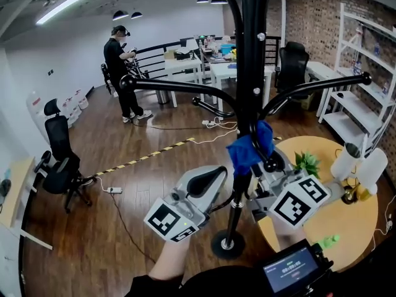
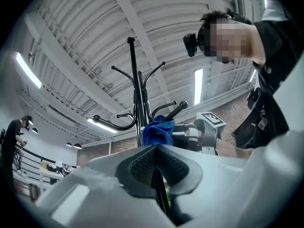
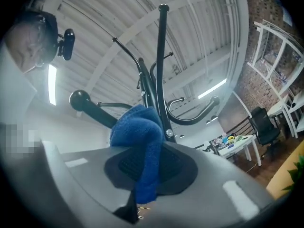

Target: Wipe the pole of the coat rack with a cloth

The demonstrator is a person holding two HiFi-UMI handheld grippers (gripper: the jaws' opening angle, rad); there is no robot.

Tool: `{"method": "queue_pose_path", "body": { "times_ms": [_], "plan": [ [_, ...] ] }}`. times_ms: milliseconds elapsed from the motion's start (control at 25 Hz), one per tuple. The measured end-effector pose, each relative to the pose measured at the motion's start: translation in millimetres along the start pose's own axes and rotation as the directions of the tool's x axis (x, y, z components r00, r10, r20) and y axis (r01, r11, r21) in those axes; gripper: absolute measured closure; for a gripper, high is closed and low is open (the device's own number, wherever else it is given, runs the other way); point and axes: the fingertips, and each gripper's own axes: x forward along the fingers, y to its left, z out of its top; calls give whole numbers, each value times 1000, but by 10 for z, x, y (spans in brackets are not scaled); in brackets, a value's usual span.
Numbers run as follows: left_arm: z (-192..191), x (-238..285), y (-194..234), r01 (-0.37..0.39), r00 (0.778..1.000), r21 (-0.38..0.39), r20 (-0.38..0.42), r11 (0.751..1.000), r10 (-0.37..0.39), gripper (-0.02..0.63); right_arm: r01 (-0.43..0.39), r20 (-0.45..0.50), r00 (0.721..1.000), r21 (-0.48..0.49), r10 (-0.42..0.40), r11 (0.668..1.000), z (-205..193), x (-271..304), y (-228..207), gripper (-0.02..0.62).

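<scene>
Holding a blue cloth [image 3: 135, 129] tightly between its closed jaws, our right gripper [image 3: 151, 165] presses the bunched fabric against the black pole [image 1: 250, 54] of the coat rack. The cloth bulges out past the gripper's tips and folds around the near side of the pole, touching it. Just beyond the tips, curved hook arms [image 1: 179, 86] branch off to either side, so the cloth sits directly under the lower ring of hooks.

Our left gripper [image 2: 156, 167] is lower down and to the left of the right one. Its jaws are closed on the pole, which passes as a thin dark bar between the ribbed pads. We judge that it is there to steady the rack. From this gripper the cloth is just above and ahead, with the right gripper behind it.

Below both grippers the pole runs on to a round base [image 1: 228, 245] on the wooden floor. A round yellow table [image 1: 365, 228] lies to the right of the right gripper. Far beyond the left gripper, another person [image 1: 120, 67] stands by a railing.

As for progress, we judge the wiping to be under way, since cloth and pole are in contact around mid-height. We see no dust or streaks, so we cannot tell which stretches are already clean. The stretch down to the base, where the left gripper holds, and the upper part among the hooks may both need passes.
</scene>
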Motion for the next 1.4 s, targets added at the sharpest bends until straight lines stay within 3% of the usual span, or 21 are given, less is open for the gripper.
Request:
{"method": "queue_pose_path", "body": {
  "times_ms": [200,400,840,1080,1400],
  "plan": [
    [16,-51,51,-17,1000,5,-5,1000,17,604,-11,39,999,-16,12,1000,-7,-39,31,548],
    [-59,-78,16,-14,1000,-20,-10,1000,13,604,20,11,1000,-27,-20,999,-245,-129,-41,548],
    [-424,-195,-114,-34,994,-39,-105,999,30,604,139,-152,978,-47,-144,989,-1108,-430,-343,548],
    [-594,-330,-175,-53,986,-53,-158,997,44,604,222,-294,931,-18,-217,975,-1832,-706,-555,548],
    [-725,-421,-267,-57,980,-59,-193,997,44,604,316,-457,842,-8,-285,949,-2711,-1059,-829,548]
  ]
}}
